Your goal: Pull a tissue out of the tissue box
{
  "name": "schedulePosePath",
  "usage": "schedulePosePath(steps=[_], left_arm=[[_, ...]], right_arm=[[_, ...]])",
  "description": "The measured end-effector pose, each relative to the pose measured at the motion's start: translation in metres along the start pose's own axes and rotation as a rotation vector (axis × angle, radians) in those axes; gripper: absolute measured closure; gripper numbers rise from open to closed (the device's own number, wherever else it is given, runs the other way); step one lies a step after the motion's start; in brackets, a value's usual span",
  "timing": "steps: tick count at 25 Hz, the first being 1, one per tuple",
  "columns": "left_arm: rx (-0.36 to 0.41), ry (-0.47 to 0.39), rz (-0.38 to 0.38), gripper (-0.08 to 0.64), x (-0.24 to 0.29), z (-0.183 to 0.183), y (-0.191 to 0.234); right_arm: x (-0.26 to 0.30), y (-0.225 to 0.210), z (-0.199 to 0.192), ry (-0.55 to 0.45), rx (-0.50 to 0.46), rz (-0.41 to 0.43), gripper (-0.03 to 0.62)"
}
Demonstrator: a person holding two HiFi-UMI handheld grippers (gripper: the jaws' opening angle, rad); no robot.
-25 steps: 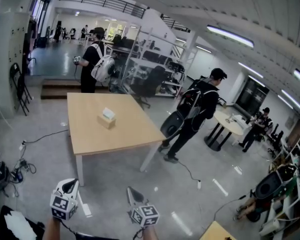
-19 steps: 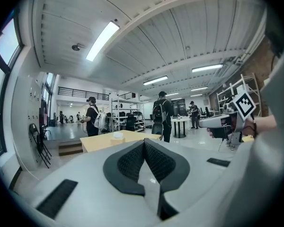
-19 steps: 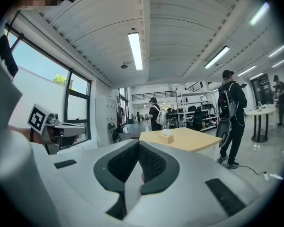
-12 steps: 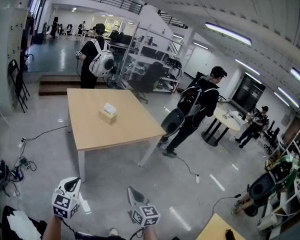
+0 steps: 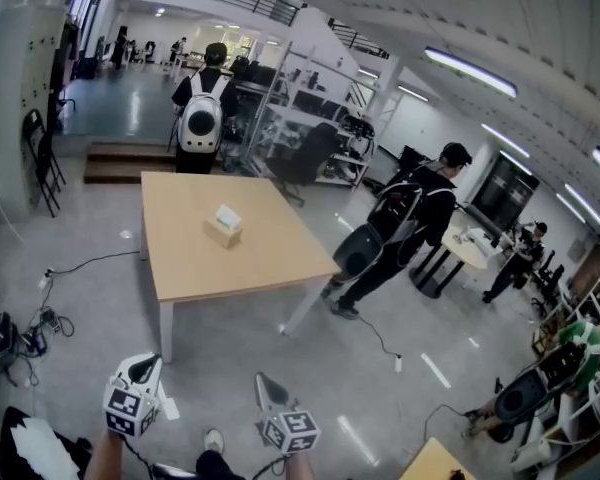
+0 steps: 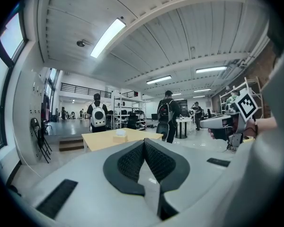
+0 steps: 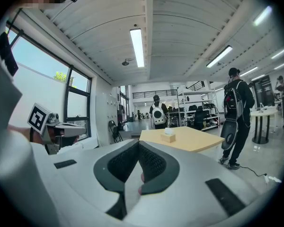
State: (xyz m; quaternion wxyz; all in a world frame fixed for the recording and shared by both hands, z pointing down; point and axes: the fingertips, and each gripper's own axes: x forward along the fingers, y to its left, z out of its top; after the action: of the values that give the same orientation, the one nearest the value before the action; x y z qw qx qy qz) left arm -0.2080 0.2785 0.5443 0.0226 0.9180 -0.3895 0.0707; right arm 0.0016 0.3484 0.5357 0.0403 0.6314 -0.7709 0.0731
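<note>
Far ahead on the table (image 5: 242, 286), well apart from both tools, sits the tissue box (image 5: 223, 226), tissue poking up, roughly midway between left gripper (image 5: 143, 365) and right gripper (image 5: 264, 381), both clenched empty, neither clearly nearer.

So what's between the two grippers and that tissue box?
In the head view, only bare grey floor, then the near stretch of the wooden table, separates the left gripper and right gripper from the tissue box.
</note>
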Motion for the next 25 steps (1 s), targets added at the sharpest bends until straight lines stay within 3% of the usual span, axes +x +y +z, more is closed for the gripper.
schedulePosePath(steps=[10, 25], left_arm=[[0.001, 0.015, 0.021, 0.552, 0.074, 0.008, 0.023], [-0.017, 0.036, 0.080, 0.552, 0.199, 0.027, 0.044]], right_arm=[[0.059, -0.053, 0.004, 0.016, 0.004, -0.006, 0.581], [0.161, -0.154, 0.023, 0.039, 0.014, 0.055, 0.581]])
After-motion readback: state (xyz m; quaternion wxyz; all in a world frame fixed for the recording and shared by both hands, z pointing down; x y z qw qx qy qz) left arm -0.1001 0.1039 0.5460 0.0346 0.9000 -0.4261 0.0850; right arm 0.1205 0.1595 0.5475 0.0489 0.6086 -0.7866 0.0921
